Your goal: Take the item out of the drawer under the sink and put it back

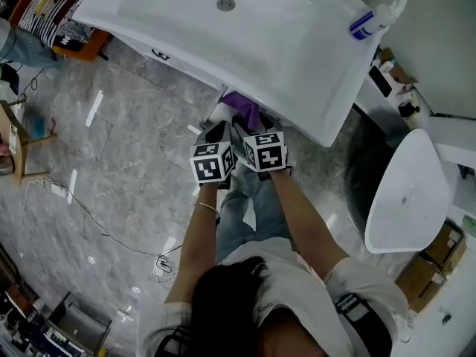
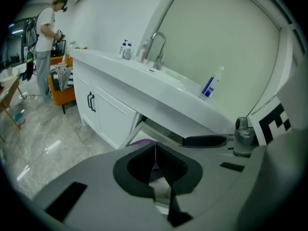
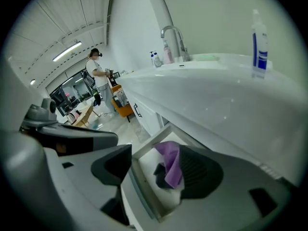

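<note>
Both grippers hang over the open drawer (image 3: 147, 146) under the sink (image 1: 245, 43). The left gripper (image 2: 155, 153) has its jaws together and empty, while the right gripper (image 3: 156, 162) has its jaws wide apart, with the purple cloth (image 3: 169, 165) lying ungripped in the drawer between them. Likely faults: the right jaws pinch only a loose fold, so the cloth slips on lifting, or they catch the near drawer wall; the sink's overhanging edge may also strike a rising gripper.

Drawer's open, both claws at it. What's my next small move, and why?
Probably lower the right claw onto the purple cloth in the open drawer and close: its jaws stand apart above the cloth, while the left claw is shut.
</note>
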A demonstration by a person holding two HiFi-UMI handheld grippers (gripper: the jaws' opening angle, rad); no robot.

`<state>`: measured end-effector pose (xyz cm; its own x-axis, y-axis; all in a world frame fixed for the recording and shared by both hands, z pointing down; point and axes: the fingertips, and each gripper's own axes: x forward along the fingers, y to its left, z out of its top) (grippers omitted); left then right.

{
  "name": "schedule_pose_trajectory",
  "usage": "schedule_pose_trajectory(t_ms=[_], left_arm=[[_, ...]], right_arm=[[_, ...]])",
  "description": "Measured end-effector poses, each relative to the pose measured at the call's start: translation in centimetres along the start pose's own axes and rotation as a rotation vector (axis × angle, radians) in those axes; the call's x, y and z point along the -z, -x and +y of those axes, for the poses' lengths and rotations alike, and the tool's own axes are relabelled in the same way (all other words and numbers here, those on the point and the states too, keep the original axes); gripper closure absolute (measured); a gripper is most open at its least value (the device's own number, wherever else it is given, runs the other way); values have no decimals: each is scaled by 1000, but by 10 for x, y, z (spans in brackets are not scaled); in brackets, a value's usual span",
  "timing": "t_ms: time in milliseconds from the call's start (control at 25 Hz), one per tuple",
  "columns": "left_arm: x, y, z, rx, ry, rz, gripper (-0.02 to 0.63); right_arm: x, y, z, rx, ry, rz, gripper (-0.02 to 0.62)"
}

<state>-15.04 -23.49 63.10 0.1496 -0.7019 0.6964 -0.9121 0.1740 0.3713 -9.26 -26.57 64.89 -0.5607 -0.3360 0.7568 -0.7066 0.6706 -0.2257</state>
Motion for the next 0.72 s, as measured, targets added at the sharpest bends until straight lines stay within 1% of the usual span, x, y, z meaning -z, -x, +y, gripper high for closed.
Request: schedule_pose_trajectory(t_ms=[160,280,440,560,720], left_arm=[[8,-25,11,-9,17,26,601],[14,-43,14,-5,29,52,601],[16,-60,23,-11,35,61,601],[19,-70,27,-11,21,76,601],[26,-78,34,-22,48,78,601]], right_arm=[[13,-28,-17,45,-35,41,284],[25,-47,-30,64,-56,75,279],[34,-64,-37,71,-61,102,279],[39,-74,-42,69,-76,107,279],[48,-91,-48,75,-104,121,275]])
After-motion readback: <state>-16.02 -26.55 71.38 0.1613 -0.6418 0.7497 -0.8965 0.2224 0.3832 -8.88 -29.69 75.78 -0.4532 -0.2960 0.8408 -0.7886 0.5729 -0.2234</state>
